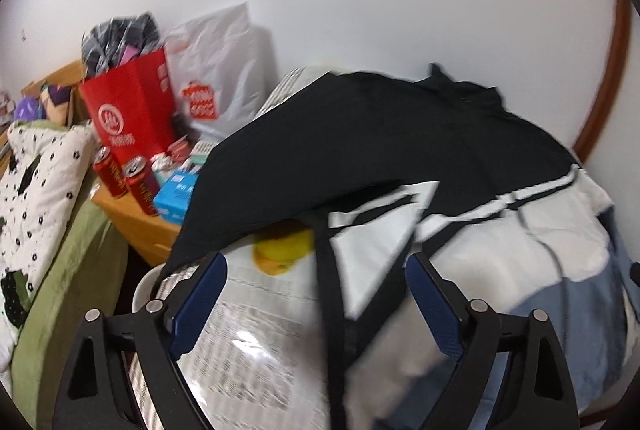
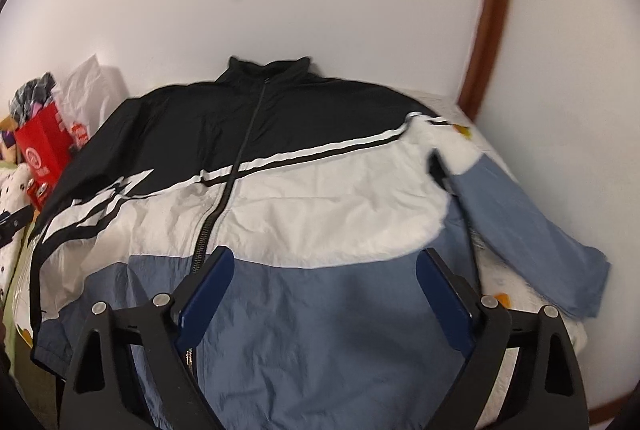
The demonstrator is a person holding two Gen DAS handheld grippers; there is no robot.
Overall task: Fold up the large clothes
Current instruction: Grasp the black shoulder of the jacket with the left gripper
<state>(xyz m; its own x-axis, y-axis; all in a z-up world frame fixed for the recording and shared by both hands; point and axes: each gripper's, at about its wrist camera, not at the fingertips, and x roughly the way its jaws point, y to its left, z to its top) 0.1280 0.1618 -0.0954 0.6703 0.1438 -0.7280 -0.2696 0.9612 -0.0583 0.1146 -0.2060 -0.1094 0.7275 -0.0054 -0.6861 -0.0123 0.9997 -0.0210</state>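
A black, white and blue zip jacket (image 2: 304, 197) lies front up on a white patterned table cover, collar toward the wall. Its right sleeve (image 2: 532, 213) stretches out to the right. Its left sleeve (image 1: 360, 230) is folded in over the body, with a black strap-like edge running down the middle. My left gripper (image 1: 316, 270) is open, just above the left side of the jacket and the bare cover. My right gripper (image 2: 324, 270) is open above the blue lower front, holding nothing.
Left of the table, a red bag (image 1: 132, 109), a white plastic bag (image 1: 224, 69), two red cans (image 1: 128, 177) and a blue box (image 1: 176, 193) sit on a wooden cabinet. A spotted quilt (image 1: 44, 181) lies on a green bed. White wall behind, brown door frame (image 2: 492, 9) right.
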